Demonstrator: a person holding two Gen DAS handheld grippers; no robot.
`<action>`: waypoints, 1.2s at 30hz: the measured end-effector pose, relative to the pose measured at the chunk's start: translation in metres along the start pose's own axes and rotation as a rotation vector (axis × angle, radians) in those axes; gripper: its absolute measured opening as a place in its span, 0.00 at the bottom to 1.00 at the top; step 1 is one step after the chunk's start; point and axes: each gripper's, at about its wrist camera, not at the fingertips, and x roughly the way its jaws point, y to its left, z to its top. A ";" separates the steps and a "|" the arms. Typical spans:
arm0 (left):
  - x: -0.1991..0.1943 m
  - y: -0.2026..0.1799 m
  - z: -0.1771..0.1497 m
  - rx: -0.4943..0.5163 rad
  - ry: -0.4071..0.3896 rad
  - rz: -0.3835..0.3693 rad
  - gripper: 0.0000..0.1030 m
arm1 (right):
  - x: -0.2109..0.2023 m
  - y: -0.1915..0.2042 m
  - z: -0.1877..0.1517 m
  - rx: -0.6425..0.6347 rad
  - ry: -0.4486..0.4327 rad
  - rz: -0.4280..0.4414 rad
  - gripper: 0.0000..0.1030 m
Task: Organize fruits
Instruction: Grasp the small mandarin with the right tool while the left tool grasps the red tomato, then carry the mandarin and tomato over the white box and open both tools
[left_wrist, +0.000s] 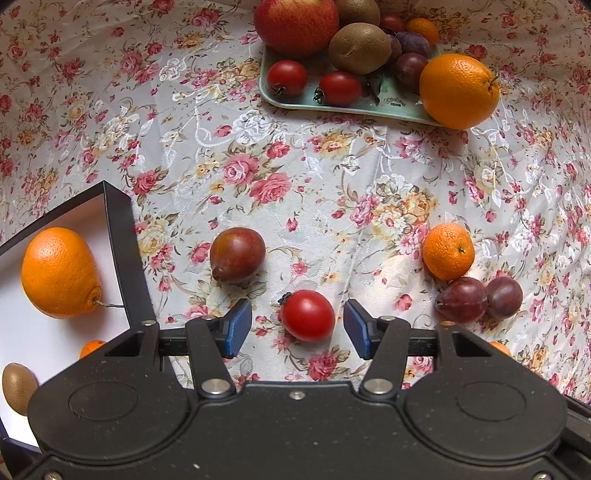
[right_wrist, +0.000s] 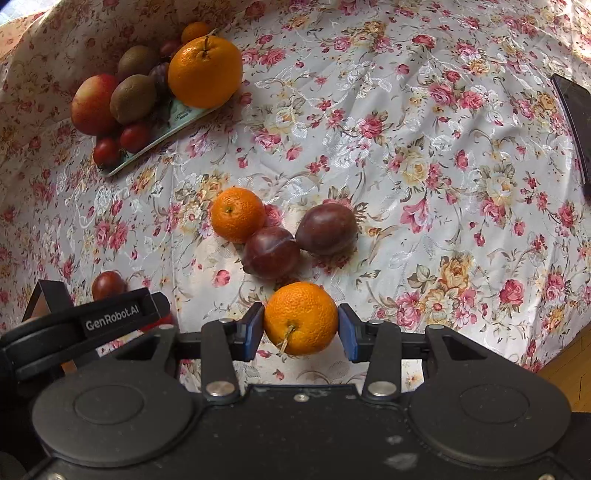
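Both grippers, left gripper (left_wrist: 297, 328) and right gripper (right_wrist: 301, 328), were matte black with blue finger pads (left_wrist: 236, 326), silver pivot screws, round embossed discs; white "GenRobot.AI" lettering.

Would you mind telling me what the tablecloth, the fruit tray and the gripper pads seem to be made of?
Tablecloth: woven fabric, slightly shiny, going by its creases and raised floral pattern.
Fruit tray: probably plastic or melamine; smooth pale green with a printed logo.
Pads of the left hand-held gripper: likely blue rubber, matte and ribbed.

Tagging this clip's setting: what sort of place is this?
Probably a home dining table: a floral tablecloth, a tray heaped with fruit, and wood floor past the table's edge.
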 end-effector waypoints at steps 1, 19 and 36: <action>0.002 -0.002 0.000 -0.001 0.006 0.004 0.59 | -0.001 -0.005 0.002 0.009 -0.004 -0.002 0.43; 0.019 -0.007 0.004 -0.081 0.059 0.020 0.41 | -0.008 -0.026 0.013 0.086 -0.008 -0.006 0.43; -0.040 0.010 -0.017 -0.021 -0.108 0.023 0.40 | -0.024 -0.013 -0.013 0.078 -0.033 0.018 0.43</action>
